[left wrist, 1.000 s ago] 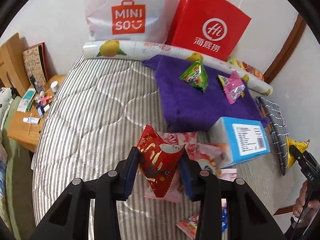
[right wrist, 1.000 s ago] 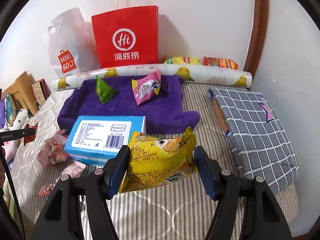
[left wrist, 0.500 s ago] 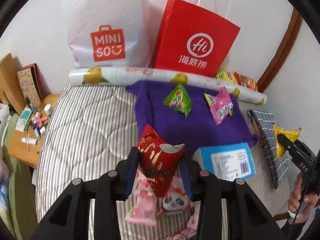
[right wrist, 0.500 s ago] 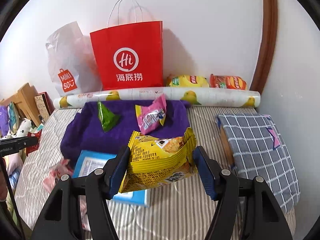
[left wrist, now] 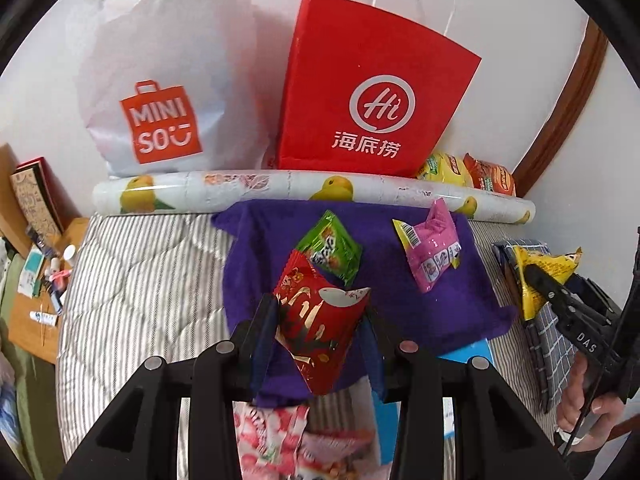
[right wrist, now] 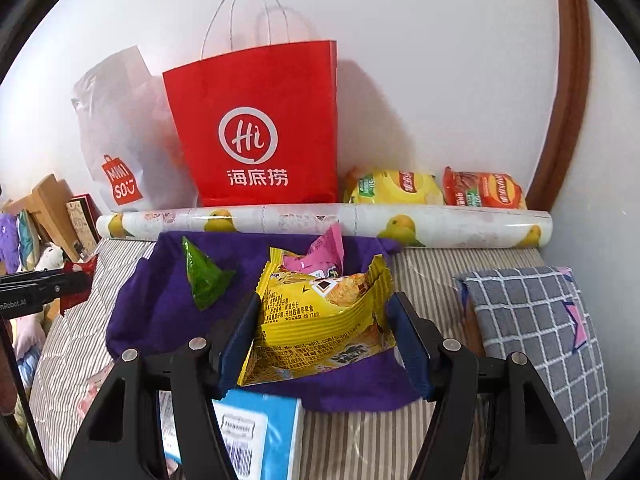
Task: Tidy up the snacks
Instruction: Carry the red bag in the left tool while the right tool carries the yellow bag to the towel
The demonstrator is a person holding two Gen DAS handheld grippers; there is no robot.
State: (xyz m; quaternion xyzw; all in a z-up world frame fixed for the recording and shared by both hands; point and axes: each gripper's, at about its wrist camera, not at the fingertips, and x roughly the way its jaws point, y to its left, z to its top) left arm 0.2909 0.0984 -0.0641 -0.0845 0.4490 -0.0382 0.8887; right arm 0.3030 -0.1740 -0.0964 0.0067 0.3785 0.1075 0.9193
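The red snack packet (left wrist: 320,332) is pinched in the left gripper (left wrist: 320,340), held above the near edge of the purple towel (left wrist: 384,304). The yellow snack packet (right wrist: 324,320) is clamped in the right gripper (right wrist: 324,340), also over the towel's near part. On the towel lie a green packet (left wrist: 332,248) and a pink packet (left wrist: 432,248), apart from each other, with bare cloth between and in front of them. A blue box (right wrist: 256,436) sits just off the towel's front edge. A rolled sheet (right wrist: 320,220) borders the far edge, with a red paper bag (right wrist: 260,132) behind it.
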